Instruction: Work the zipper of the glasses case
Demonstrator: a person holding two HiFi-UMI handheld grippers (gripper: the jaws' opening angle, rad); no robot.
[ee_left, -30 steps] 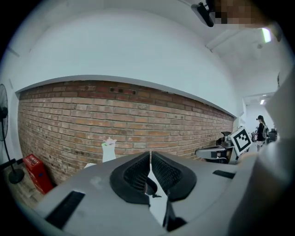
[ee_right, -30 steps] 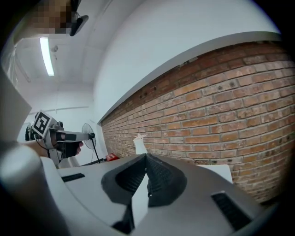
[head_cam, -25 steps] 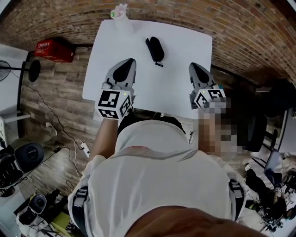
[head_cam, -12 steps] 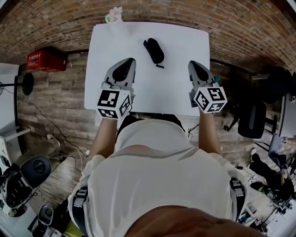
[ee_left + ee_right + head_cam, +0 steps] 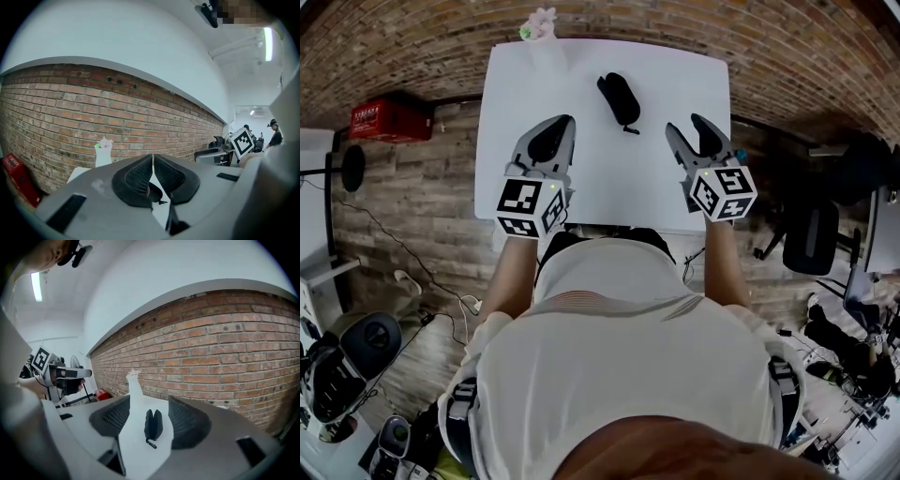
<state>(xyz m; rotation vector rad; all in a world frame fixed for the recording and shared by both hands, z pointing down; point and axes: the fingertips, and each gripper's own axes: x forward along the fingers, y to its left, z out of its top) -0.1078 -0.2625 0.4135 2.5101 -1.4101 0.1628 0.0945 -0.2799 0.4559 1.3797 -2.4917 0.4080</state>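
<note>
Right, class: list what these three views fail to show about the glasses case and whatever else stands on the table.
- Zipper of the glasses case: too small in the head view to tell open from closed.
- Left gripper view: the glasses case is mostly hidden behind the shut jaws of the left hand-held gripper.
- The white object at the table's far edge: too small in every view to identify.

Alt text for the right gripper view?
The right gripper, jaws opening, holds nothing. Ahead between them, a black glasses case lies on a white table, with a white vase at the far edge before a brick wall.
</note>
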